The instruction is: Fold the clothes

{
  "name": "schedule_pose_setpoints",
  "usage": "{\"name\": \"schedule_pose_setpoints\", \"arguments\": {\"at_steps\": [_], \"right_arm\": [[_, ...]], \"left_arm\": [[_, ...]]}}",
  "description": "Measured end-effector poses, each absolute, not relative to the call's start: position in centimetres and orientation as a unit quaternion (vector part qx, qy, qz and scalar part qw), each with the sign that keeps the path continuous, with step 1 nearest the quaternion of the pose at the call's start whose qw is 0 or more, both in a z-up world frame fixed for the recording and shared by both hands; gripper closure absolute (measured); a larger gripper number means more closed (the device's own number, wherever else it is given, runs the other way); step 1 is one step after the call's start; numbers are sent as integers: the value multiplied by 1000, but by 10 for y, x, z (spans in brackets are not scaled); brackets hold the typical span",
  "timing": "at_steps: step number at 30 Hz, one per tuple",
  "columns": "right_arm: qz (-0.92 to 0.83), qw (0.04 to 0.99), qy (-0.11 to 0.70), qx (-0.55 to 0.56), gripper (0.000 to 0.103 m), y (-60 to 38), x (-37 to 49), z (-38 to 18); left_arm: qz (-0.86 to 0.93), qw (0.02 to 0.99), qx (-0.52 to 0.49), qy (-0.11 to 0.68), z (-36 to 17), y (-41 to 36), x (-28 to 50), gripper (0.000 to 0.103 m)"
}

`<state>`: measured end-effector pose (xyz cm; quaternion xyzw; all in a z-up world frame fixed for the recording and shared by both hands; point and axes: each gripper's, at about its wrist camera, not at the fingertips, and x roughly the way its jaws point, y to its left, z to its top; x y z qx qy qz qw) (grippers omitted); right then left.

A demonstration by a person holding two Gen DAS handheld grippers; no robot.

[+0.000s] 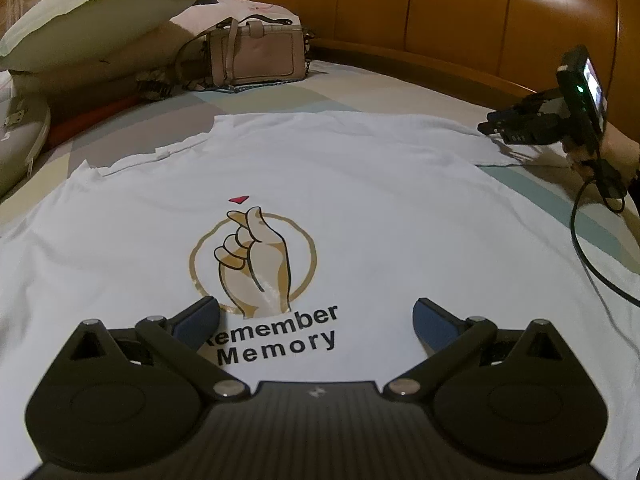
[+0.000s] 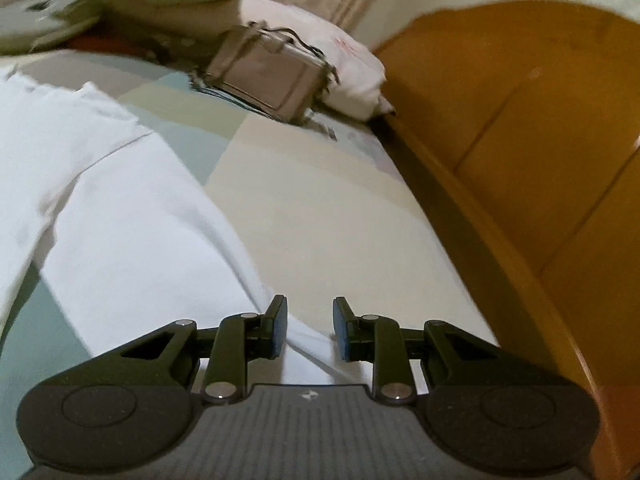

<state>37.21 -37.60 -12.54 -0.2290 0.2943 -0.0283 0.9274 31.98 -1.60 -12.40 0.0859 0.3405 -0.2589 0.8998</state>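
We see one white T-shirt (image 1: 360, 184) spread print-up across the middle of the left wrist view on the bed (image 1: 280, 92), nothing folded yet, so we judge every fold remains. We hold two tools: the left gripper (image 1: 316, 320) gapes wide and empty above the print, while the right gripper (image 2: 310, 330), narrow and gripping nothing, frames a sleeve (image 2: 168, 240). Upper left lie one handbag (image 1: 260, 56) and two pillows (image 1: 92, 20).
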Motion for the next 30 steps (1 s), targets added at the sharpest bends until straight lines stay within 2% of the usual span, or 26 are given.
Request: {"name": "schedule_pose_setpoints", "arguments": {"at_steps": [5,13,21,28,30], "right_arm": [[-12,923,309,-231,71,-372,376,-126],[-29,950,295,-101,68,-406,392,-92],[-9,935,324,-146,69,-399,390,-117],[27,934,342,-101,69,-417,389,-115],[37,932,350,-83,76,-421,392,-113]], "left_arm": [[-259,900,91,338,-125,-17,320,1],[-260,900,89,338,-125,-16,319,1],[-261,900,89,337,-125,-17,319,1],[-264,900,89,335,-127,-15,320,1],[-264,900,89,335,-127,-15,320,1]]}}
